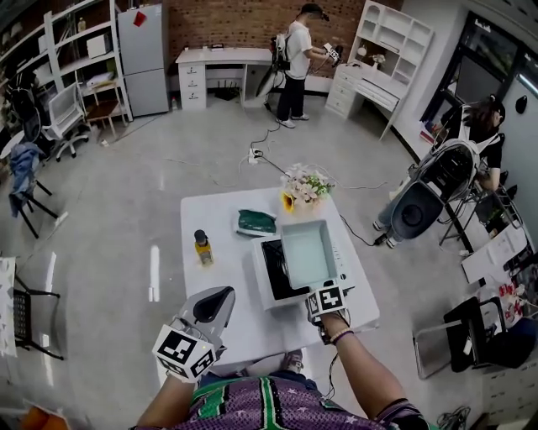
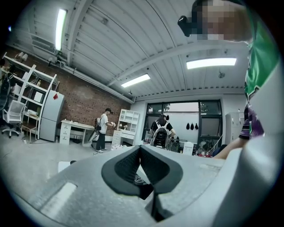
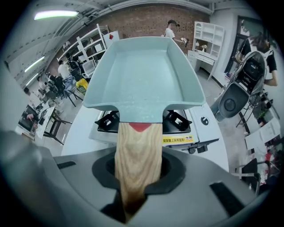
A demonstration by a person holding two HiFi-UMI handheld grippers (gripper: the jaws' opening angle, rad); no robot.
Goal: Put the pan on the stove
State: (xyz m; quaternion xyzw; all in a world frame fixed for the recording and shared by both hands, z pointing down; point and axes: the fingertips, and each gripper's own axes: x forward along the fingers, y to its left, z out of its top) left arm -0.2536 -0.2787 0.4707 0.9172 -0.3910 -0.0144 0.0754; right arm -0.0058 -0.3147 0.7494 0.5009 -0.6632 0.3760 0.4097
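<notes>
Placement step: right tool [image 3: 138, 177] clenched on pan [image 3: 144, 73] handle, pan held over stove [image 3: 186, 122]. Next: lower level onto burner. Idle left tool [image 2: 143, 177] closed, empty.

The pan [image 1: 307, 252] hides most of the stove [image 1: 272, 270]; its yellow label [image 3: 178, 140] is too small to read.

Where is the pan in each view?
Head view: pan right of centre, at the stove.
Left gripper view: not in it.
Right gripper view: upper centre, wooden handle clamped in the right hand-held gripper.
Shared landmark: brick wall, in all three.
</notes>
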